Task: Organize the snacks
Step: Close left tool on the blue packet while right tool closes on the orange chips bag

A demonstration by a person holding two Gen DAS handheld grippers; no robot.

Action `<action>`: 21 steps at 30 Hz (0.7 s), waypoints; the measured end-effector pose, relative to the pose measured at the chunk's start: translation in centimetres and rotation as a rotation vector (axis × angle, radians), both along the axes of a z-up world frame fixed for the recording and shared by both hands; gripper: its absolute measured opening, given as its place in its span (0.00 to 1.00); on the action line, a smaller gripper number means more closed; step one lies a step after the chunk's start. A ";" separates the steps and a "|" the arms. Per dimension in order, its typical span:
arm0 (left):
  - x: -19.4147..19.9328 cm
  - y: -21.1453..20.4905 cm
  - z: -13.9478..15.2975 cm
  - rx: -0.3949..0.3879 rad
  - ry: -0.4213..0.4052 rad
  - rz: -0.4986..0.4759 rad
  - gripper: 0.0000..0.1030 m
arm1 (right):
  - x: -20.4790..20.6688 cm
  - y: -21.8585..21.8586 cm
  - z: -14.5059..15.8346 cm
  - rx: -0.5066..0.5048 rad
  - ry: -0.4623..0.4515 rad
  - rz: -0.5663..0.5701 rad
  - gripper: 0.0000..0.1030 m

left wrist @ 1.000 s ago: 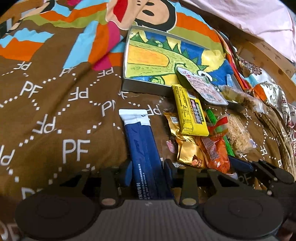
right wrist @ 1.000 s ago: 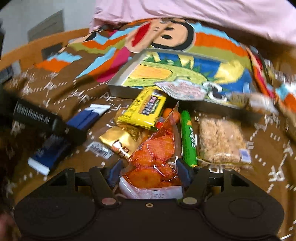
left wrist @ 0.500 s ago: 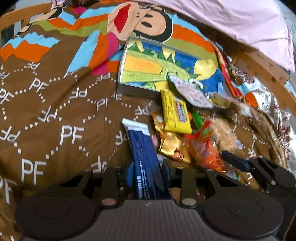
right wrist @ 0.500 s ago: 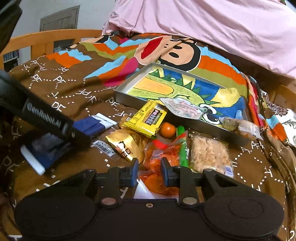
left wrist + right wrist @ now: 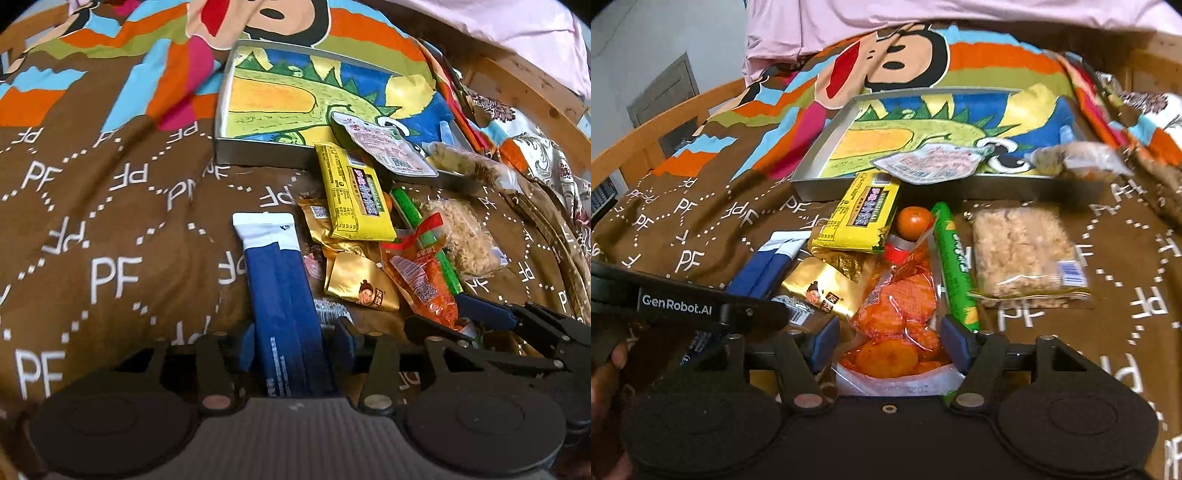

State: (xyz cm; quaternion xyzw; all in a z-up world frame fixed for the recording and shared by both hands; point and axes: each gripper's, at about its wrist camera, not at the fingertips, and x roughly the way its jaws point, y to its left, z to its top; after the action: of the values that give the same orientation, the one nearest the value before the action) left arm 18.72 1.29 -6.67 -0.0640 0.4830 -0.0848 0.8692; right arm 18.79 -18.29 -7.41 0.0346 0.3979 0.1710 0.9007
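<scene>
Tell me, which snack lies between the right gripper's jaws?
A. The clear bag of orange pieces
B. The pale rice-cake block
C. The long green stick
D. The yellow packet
A: in the right wrist view the clear bag of orange pieces lies between the jaws of the right gripper, which stand apart on either side of it, while the green stick lies just outside the right-hand jaw.

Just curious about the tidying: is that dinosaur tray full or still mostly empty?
Mostly empty. Only a pale sealed pouch lies over the tray's near rim; the dinosaur picture shows bare.
</scene>
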 end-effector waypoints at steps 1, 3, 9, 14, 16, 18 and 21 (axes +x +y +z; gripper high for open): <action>0.2 0.1 -0.1 -0.002 0.002 -0.002 0.49 | 0.3 0.2 -0.3 -0.004 0.011 0.008 0.64; 0.6 0.2 -0.2 -0.004 0.008 -0.005 0.49 | 0.7 0.5 -0.8 -0.017 0.017 0.019 0.64; 0.5 0.5 -0.6 0.008 0.001 -0.024 0.39 | 0.8 0.3 -0.6 -0.028 -0.002 0.003 0.45; 0.0 1.2 -0.1 -0.018 -0.008 0.009 0.35 | -0.9 2.1 -0.1 -0.210 -0.124 0.060 0.34; -0.4 1.4 0.2 -0.023 -0.016 0.025 0.35 | -1.3 2.6 -0.3 -0.261 -0.143 0.080 0.34; -0.8 1.7 0.4 -0.027 -0.024 0.041 0.35 | -1.7 2.9 -0.3 -0.304 -0.169 0.096 0.34; -1.3 1.9 0.9 -0.038 -0.039 0.062 0.35 | -2.3 3.3 -0.2 -0.360 -0.206 0.118 0.33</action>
State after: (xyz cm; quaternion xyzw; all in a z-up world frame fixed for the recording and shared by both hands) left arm 17.46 3.20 -5.75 -0.0938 0.4619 -0.0682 0.8793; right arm 16.47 -14.95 -7.66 -0.1677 0.3291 0.1524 0.9167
